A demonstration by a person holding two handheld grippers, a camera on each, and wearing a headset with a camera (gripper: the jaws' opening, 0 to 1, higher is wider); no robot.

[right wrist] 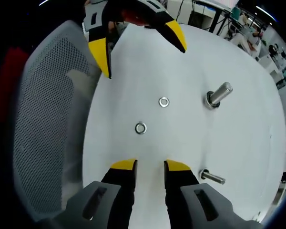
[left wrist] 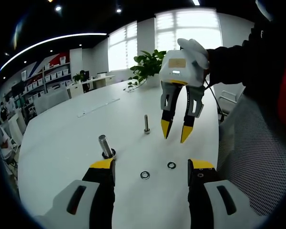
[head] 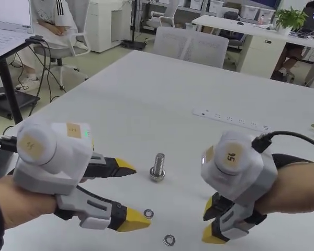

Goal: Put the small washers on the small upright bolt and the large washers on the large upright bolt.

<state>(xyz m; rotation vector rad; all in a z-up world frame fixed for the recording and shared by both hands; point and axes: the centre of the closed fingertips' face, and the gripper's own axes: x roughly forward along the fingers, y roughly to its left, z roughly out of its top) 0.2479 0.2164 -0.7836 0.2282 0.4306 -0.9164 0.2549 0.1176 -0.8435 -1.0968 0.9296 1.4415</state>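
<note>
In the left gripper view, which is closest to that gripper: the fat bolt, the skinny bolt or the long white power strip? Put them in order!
1. Large bolt: nearest, just beyond one jaw of the left gripper.
2. Small bolt: farther out, beside the right gripper.
3. Power strip: farthest, at the back on the left.

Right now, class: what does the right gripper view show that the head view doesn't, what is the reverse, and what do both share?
The right gripper view adds the small bolt and a mesh chair. The head view adds the power strip and a plant. Both share the large bolt, two washers lying loose, and the open left gripper.
</note>
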